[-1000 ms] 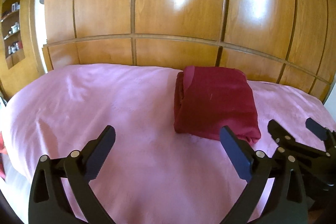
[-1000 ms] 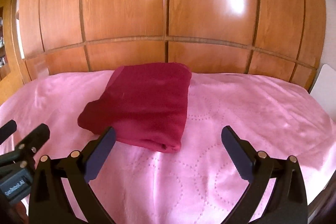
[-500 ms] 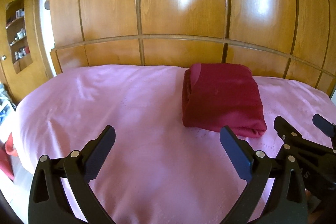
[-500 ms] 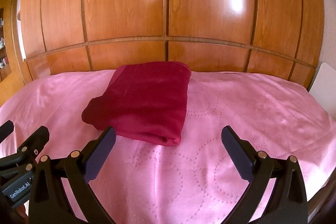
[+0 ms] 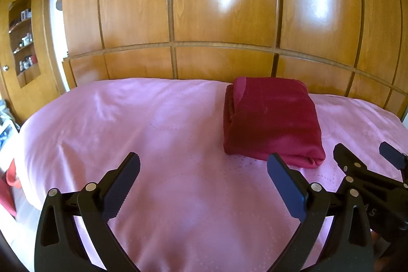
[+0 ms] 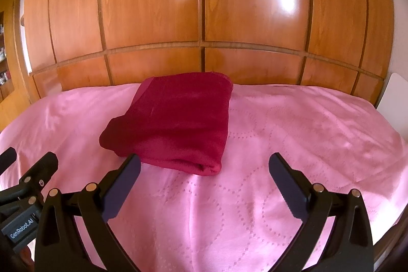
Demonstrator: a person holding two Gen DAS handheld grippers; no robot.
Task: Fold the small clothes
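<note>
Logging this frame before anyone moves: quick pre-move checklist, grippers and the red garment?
1. Left gripper open, holding nothing: ok.
2. Right gripper open, holding nothing: ok.
3. Dark red garment folded into a compact stack, flat on the pink bedspread: ok.
4. Both grippers apart from the garment, not touching: ok.
5. Fold tidy: not ok, one near corner bulges out.
6. More clothes left to fold: cannot tell, none in view.

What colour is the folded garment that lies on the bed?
Dark red, almost burgundy. The folded garment shows best in the right wrist view.
</note>
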